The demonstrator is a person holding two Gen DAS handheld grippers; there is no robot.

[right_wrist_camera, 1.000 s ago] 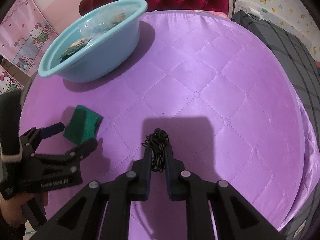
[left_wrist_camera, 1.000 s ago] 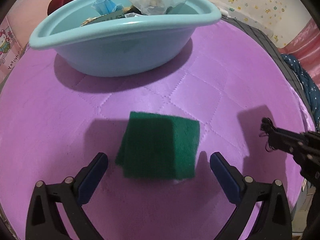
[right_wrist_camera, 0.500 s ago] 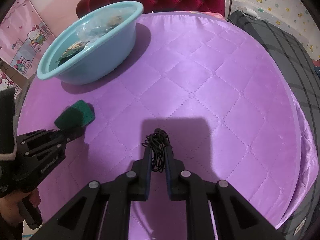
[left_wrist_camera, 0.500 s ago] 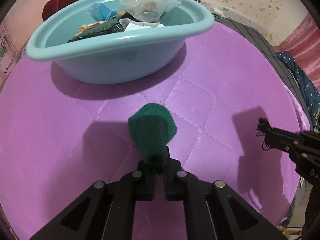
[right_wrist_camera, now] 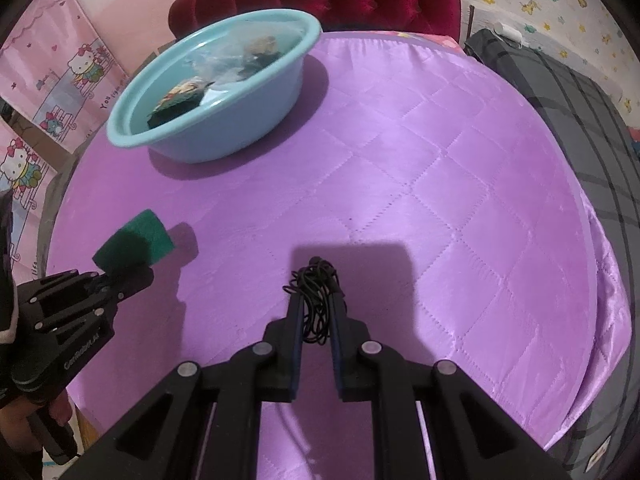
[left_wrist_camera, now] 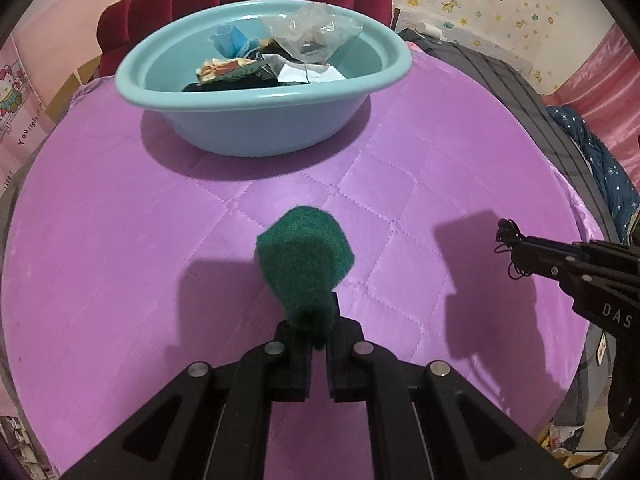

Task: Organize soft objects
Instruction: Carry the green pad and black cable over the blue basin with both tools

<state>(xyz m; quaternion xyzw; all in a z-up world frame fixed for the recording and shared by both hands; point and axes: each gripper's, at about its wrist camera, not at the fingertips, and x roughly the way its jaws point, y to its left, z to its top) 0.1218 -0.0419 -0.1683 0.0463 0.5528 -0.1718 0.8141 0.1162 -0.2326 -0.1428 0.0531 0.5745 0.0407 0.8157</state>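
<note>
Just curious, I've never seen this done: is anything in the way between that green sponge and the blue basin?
Nothing visible. The green sponge, squeezed in the left hand-held gripper, faces only bare purple quilted cover before the blue basin. The basin already holds bags and packets.

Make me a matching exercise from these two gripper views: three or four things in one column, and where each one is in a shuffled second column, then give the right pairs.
Things:
1. green sponge
2. tangled black cord
3. clear plastic bag
4. blue basin

Places:
A. standing on the purple quilted cover
B. squeezed in the left gripper
C. lying inside the basin
D. pinched in the right gripper

Pairs: 1-B, 2-D, 3-C, 4-A
</note>
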